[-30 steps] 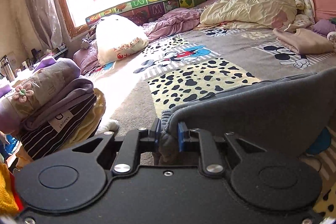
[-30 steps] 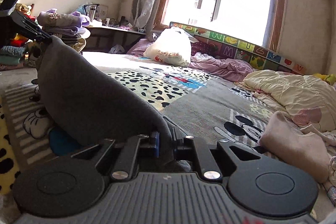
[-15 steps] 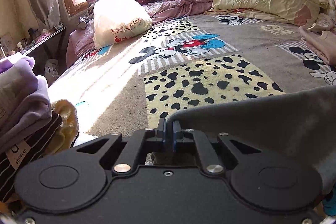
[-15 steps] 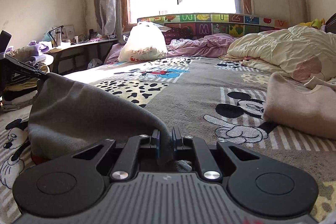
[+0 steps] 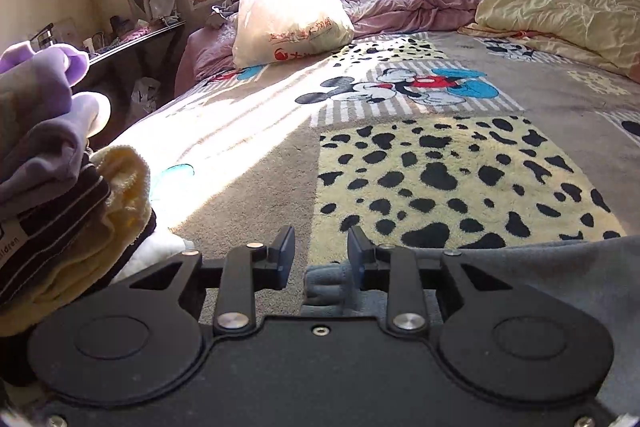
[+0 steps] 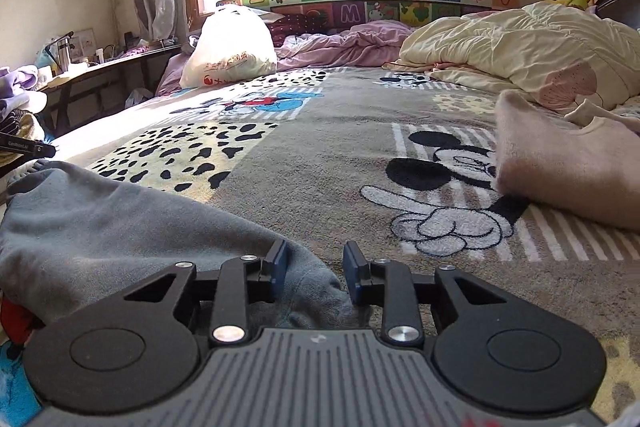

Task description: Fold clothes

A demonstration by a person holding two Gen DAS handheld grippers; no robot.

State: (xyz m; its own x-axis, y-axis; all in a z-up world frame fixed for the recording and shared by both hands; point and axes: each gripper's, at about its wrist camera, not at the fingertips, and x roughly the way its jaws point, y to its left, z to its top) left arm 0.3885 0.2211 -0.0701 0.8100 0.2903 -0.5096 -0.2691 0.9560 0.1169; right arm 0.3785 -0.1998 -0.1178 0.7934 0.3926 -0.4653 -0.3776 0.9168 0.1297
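- The left gripper sits low over the bed with its jaws spread apart and nothing pinched; a bunched grey corner lies loose in the gap, close to the right-hand finger.
- The right gripper is likewise released, jaws parted, with a cuff-like end of the same cloth lying between the fingers and clamped by neither.
- The grey garment lies slack on the bed, stretching from the right gripper's gap off to its left; in the left wrist view it spreads from that gripper's gap to its right, so it spans the space between the two grippers.
- Under both grippers and running ahead of them is a cartoon-mouse blanket with a yellow black-spotted panel straight ahead of the left gripper.
- Just to the left of the left gripper stands a stack of folded clothes: purple on top, dark striped beneath, pale yellow at the base.
- Ahead and to the right of the right gripper lies a pink garment, well apart from the grey one.
- Far ahead of both, by the window, sit a full white plastic bag, a crumpled mauve sheet and a cream quilt.
- Behind those runs a coloured alphabet mat standing on edge under the sill.
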